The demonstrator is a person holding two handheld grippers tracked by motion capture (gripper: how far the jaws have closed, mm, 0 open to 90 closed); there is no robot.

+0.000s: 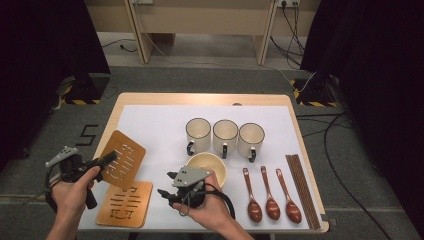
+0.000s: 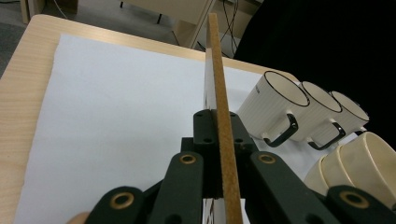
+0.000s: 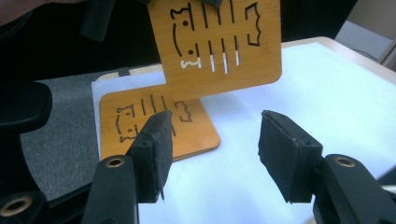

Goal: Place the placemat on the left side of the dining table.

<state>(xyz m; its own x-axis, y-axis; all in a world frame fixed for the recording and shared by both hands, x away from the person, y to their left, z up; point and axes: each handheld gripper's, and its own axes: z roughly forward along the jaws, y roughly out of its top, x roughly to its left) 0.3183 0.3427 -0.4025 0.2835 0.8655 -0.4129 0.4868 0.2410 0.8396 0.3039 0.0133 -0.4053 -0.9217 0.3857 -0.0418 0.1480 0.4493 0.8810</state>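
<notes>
left gripper (image 1: pixel 106 159) clamped on raised coaster (image 1: pixel 122 158), above the mat | right gripper (image 1: pixel 167 184) jaws apart, empty, by bowl (image 1: pixel 207 165) | second coaster (image 1: pixel 126 203) flat at front edge | risk: thin edge grip, coaster may swivel or drop onto second coaster

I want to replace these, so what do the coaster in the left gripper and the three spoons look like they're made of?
Coaster: probably bamboo or thin wood, matte honey-brown, with fine grain, cut-out slots and a fibrous edge. Spoons: likely wood, dark reddish-brown, smooth with a slight sheen; lacquer or plastic can't be ruled out.
</notes>
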